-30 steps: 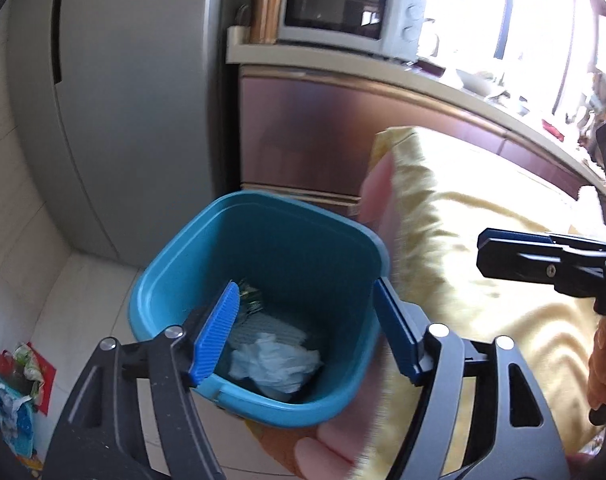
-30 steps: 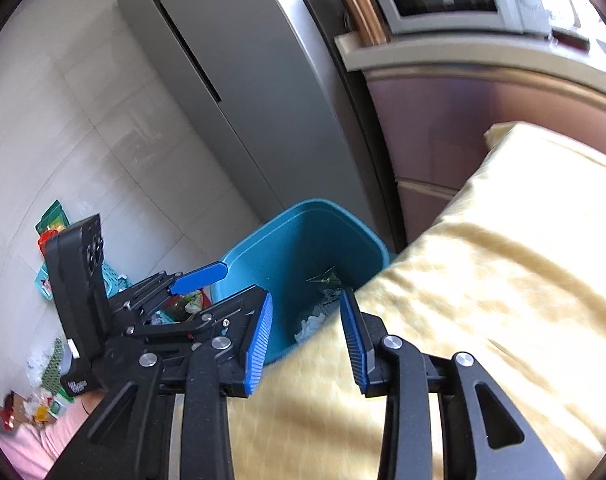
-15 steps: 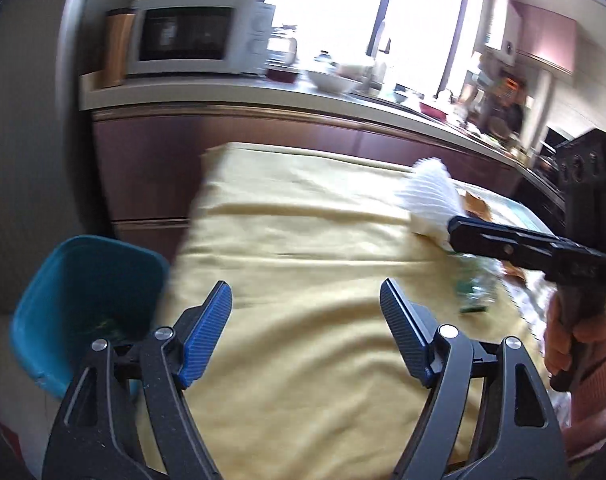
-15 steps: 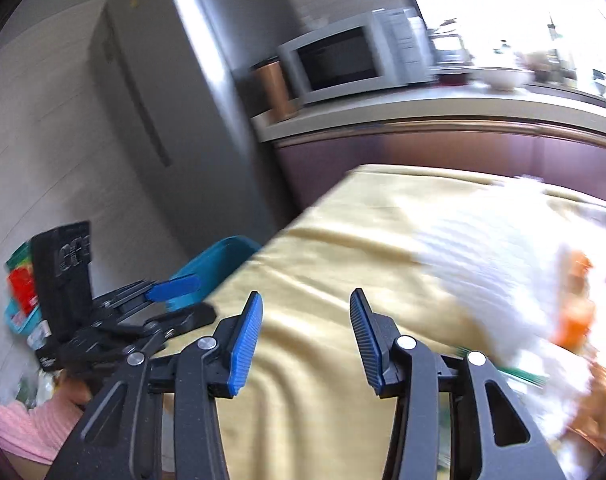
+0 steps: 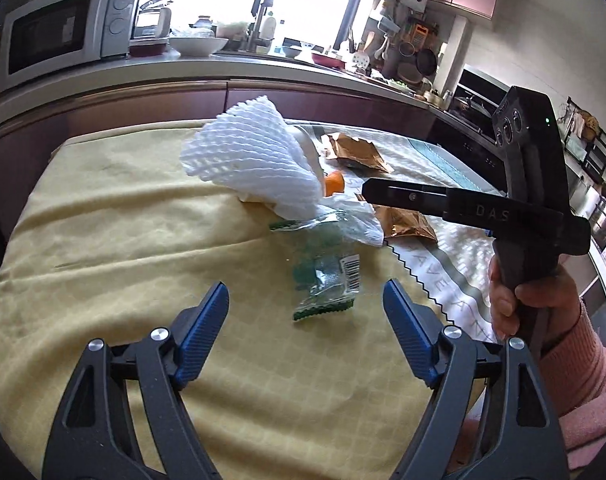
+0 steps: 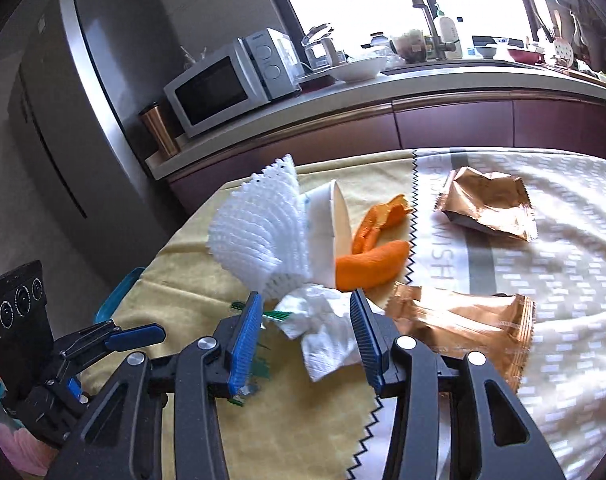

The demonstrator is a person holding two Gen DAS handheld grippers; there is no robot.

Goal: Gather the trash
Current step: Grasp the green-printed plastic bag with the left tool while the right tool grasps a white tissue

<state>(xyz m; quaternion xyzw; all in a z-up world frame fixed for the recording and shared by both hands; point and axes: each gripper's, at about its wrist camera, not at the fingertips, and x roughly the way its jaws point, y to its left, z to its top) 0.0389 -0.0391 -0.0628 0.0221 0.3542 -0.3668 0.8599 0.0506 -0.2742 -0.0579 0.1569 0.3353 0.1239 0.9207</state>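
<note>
On the cloth-covered table (image 5: 103, 240), a white foam fruit net (image 6: 259, 232) lies toward the far edge, orange peel (image 6: 367, 264) just right of it, a crumpled white tissue (image 6: 323, 328) before both, and two bronze foil wrappers (image 6: 487, 204) farther right.

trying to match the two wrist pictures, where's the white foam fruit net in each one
Left wrist view: the white foam fruit net lies upper centre, on the yellow cloth, beyond the green wrapper.
Right wrist view: the net sits left of centre, just left of the orange peel.
Shared landmark: the microwave on the counter, upper left in both.
</note>
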